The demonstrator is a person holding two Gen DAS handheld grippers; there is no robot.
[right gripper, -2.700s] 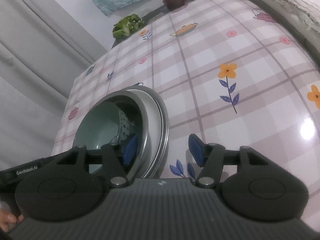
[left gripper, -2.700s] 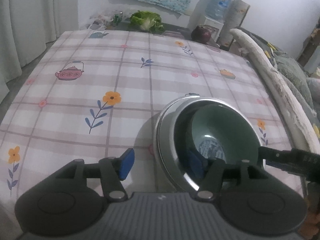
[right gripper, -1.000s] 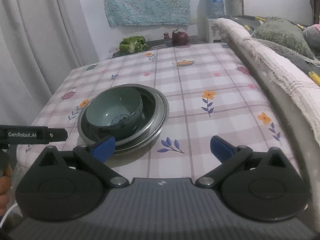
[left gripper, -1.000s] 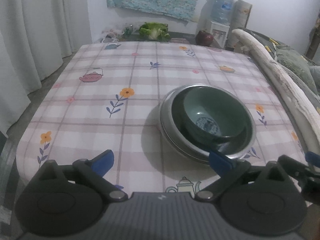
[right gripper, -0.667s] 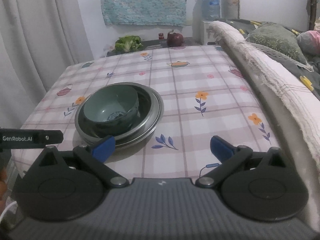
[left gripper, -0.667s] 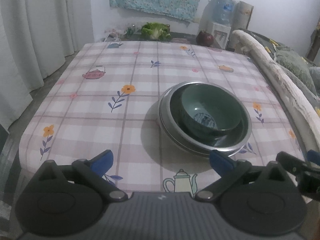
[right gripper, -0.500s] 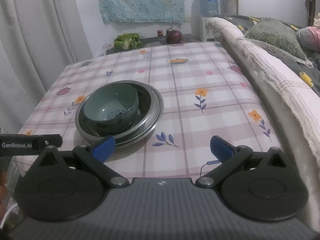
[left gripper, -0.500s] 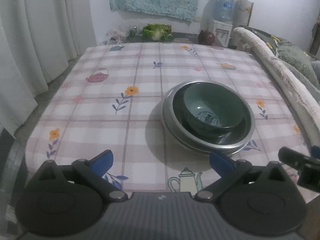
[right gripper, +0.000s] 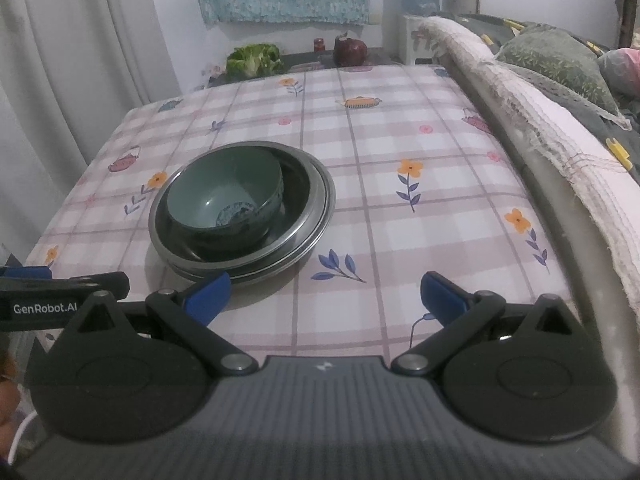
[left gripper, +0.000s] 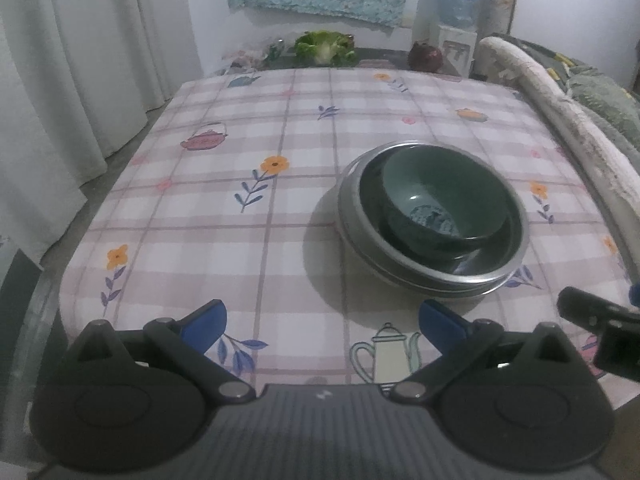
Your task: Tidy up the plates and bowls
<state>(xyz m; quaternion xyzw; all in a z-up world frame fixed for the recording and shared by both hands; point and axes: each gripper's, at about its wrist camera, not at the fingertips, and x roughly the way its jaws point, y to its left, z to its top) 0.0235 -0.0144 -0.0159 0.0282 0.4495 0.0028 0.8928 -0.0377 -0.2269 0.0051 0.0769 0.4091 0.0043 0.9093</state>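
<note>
A green ceramic bowl (left gripper: 436,204) sits nested in a dark bowl, inside a steel bowl (left gripper: 352,216), on a steel plate, on the plaid tablecloth. The same stack shows in the right wrist view, with the green bowl (right gripper: 212,196) inside the steel bowl (right gripper: 316,216). My left gripper (left gripper: 322,320) is open and empty, held back over the table's near edge, below and left of the stack. My right gripper (right gripper: 324,294) is open and empty, near the front edge, to the right of the stack.
The tablecloth (left gripper: 240,152) has flower and teapot prints. A bed edge with a frayed blanket (right gripper: 540,120) runs along the right. Curtains (left gripper: 80,60) hang at the left. A cabbage (right gripper: 254,58), a dark red pot (right gripper: 350,50) and a water dispenser (left gripper: 452,20) stand beyond the far edge.
Both grippers let go of the steel bowl's rim, opened wide and drew back towards the table's near edge. The stack stays in place.
</note>
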